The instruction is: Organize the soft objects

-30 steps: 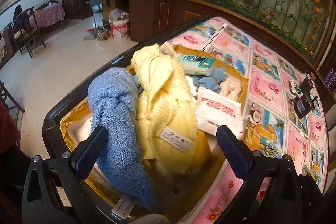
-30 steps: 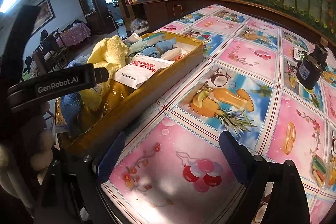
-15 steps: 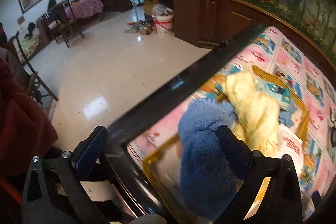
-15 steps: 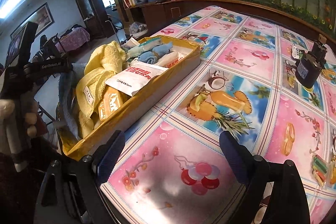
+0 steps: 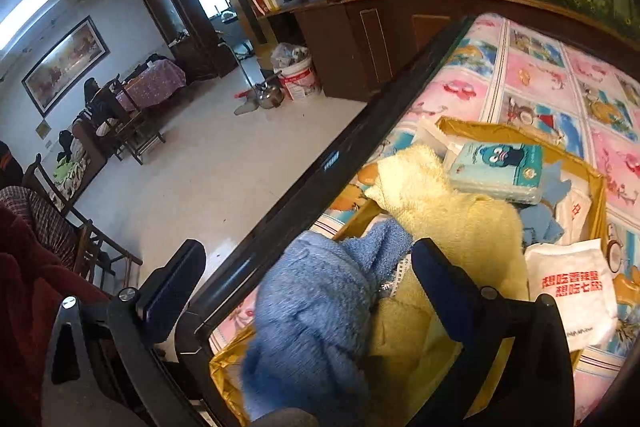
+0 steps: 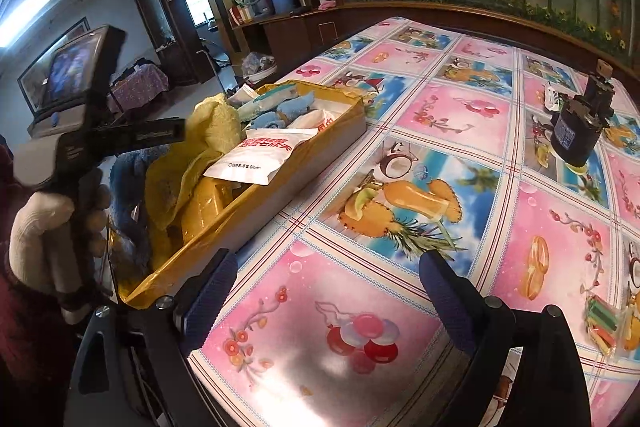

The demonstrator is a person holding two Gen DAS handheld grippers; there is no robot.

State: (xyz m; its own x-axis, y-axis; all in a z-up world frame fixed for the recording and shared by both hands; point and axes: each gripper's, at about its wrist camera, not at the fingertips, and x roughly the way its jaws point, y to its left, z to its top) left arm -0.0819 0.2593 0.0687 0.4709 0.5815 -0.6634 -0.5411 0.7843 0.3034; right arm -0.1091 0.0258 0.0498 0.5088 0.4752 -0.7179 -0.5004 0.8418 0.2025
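Hanging over the bench [image 5: 372,131] edge, the left hand-held gripper [image 5: 308,279] gapes above the blue towel [image 5: 316,315]; the right hand-held gripper [image 6: 324,295] spreads over bare cloth.

A white knitted glove [image 6: 38,227] is worn on the left hand, above a dark red sleeve [image 6: 24,347]. Black gripper frames with silver screws [image 6: 102,311] and dark blue ribbed finger pads [image 6: 444,299] are seen.
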